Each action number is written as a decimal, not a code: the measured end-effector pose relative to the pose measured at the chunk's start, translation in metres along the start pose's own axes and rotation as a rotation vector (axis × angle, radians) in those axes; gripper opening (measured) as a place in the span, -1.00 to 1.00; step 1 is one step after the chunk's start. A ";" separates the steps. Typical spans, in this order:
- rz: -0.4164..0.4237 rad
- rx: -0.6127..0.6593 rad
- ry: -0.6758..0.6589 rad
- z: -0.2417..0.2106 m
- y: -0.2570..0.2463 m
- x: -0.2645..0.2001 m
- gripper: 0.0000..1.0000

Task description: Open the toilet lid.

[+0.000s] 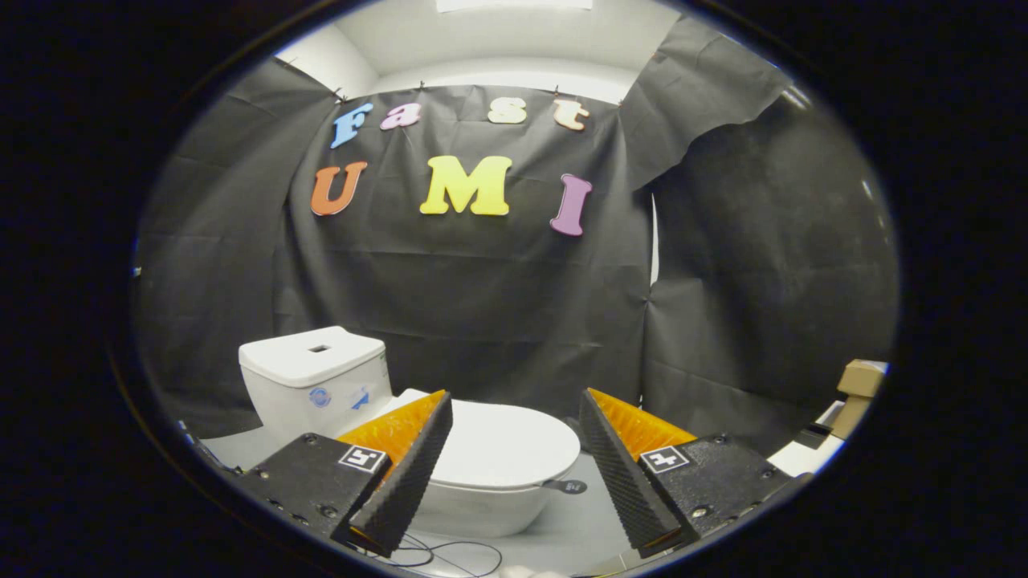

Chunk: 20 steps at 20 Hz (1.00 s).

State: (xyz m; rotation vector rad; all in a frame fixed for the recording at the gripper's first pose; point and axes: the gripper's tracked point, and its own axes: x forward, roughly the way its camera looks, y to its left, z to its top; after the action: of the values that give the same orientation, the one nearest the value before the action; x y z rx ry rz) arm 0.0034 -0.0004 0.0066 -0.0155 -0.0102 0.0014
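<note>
Tool (pixel 514 437) agape above closed toilet lid (pixel 502 445)

Bright light spills down from a ceiling panel (pixel 514 5), and the toilet lid (pixel 502 444) glows evenly, no harsh glare. Fisheye bending curves the edges; the centre stays sharp.

Staged bathroom booth: white toilet (pixel 418 425) with closed lid (pixel 502 441) and cistern (pixel 315 377), backed by black cloth wall (pixel 482 297), cardboard boxes (pixel 858 389) stacked aside.

lid (pixel 502 445) on bowl (pixel 482 506), tank (pixel 315 381) behind
</note>
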 end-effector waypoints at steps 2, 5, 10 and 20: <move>-0.001 -0.003 0.000 0.000 -0.001 0.004 0.99; 0.004 -0.001 -0.008 0.003 -0.002 0.012 1.00; 0.010 0.029 -0.014 0.004 -0.015 0.043 1.00; -0.075 0.379 0.038 -0.042 -0.069 0.105 0.98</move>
State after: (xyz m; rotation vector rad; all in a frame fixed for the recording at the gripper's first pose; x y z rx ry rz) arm 0.1088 -0.0702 -0.0334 0.3635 0.0279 -0.0714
